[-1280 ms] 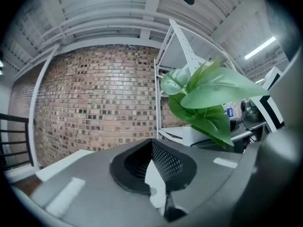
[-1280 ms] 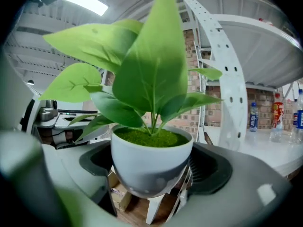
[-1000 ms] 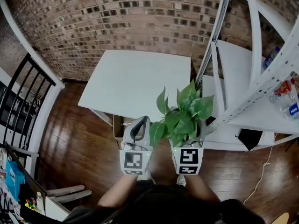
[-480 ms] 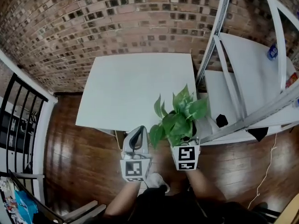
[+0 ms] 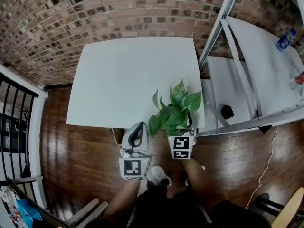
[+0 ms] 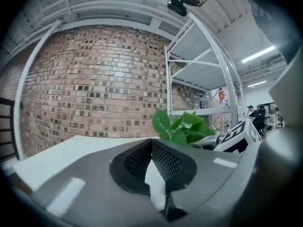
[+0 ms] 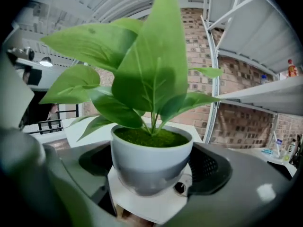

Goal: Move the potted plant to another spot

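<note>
The potted plant (image 7: 151,103) has broad green leaves and a white pot (image 7: 151,162) on a white saucer. My right gripper (image 7: 152,171) is shut on the pot, with a black pad on each side. In the head view the plant (image 5: 175,113) hangs over the near right edge of the white table (image 5: 123,75), in front of the right gripper (image 5: 180,129). My left gripper (image 5: 137,127) is beside it on the left, over the table's near edge. Its jaws meet at the tips with nothing in them. In the left gripper view the left gripper (image 6: 151,143) has the plant (image 6: 182,130) to its right.
A metal shelf rack (image 5: 223,27) stands right of the table, with a bottle (image 5: 283,41) on a shelf and a black object (image 5: 227,111) lower down. A brick wall (image 5: 95,13) is behind the table and a black railing (image 5: 16,113) at left. The floor (image 5: 80,156) is wood.
Both grippers and the plant have come down and moved toward the table. The plant now overlaps the table's near right edge. The right gripper's hold on the pot is unchanged.
</note>
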### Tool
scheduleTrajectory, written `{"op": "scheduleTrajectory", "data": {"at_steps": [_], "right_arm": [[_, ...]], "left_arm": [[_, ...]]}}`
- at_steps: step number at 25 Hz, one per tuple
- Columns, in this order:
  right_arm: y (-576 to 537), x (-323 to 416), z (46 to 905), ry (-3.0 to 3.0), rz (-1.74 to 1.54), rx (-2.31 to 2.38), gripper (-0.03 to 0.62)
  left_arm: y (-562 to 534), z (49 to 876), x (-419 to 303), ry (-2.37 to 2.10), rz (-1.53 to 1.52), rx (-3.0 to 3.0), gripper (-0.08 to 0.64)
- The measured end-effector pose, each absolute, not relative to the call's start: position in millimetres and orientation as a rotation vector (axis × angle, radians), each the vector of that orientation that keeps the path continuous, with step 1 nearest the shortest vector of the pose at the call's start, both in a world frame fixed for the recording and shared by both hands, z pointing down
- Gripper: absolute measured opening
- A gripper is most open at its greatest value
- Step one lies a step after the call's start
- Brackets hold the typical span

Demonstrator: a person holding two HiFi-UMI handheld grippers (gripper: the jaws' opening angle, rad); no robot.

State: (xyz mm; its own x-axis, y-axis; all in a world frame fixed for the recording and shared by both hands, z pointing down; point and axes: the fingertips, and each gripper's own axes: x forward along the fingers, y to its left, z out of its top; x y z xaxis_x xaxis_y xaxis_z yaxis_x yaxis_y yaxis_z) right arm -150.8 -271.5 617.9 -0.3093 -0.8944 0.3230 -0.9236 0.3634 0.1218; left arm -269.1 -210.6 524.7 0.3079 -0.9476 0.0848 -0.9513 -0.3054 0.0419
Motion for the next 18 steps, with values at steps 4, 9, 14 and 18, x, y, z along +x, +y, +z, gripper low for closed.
{"op": "scheduleTrajectory", "data": {"at_steps": [4, 9, 14, 18], "right_arm": [[-284, -152, 642, -2.274, 0.125, 1.606, 0.477], [-291, -155, 659, -2.257, 0.147, 1.596, 0.477], [-287, -158, 666, -2.263, 0.158, 1.607, 0.477], [-287, -157, 671, -2.247, 0.179, 1.623, 0.479]], "left_arm": [[-210, 538, -277, -1.794, 0.074, 2.433, 0.017], [-207, 543, -286, -1.804, 0.103, 2.406, 0.017], [-204, 547, -293, -1.807, 0.111, 2.403, 0.017], [-204, 551, -293, -1.811, 0.119, 2.386, 0.017]]}}
